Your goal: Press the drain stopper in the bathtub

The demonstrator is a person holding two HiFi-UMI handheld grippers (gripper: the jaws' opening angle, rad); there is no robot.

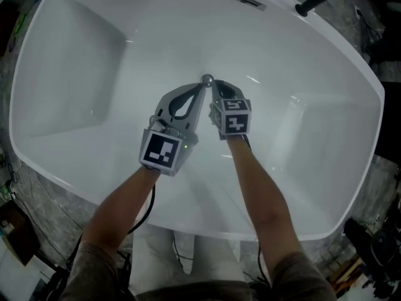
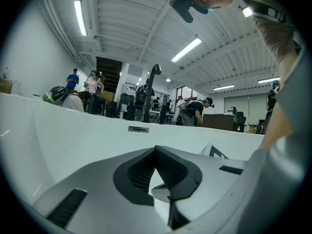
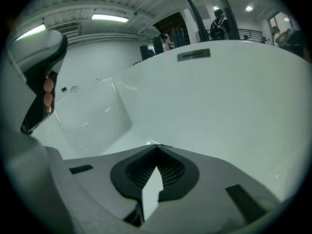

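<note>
With the jaws of the left gripper (image 1: 202, 86) and right gripper (image 1: 213, 88) closed together and empty, the drain stopper (image 1: 207, 78) just beyond their tips is best pressed squarely downward.

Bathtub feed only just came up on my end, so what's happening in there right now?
A person leans over the white bathtub, a gripper in each hand. The left gripper and right gripper have their tips at the round metal drain stopper on the tub floor. Both pairs of jaws are together, holding nothing. Whether the stopper is being pressed can't be told.
</note>
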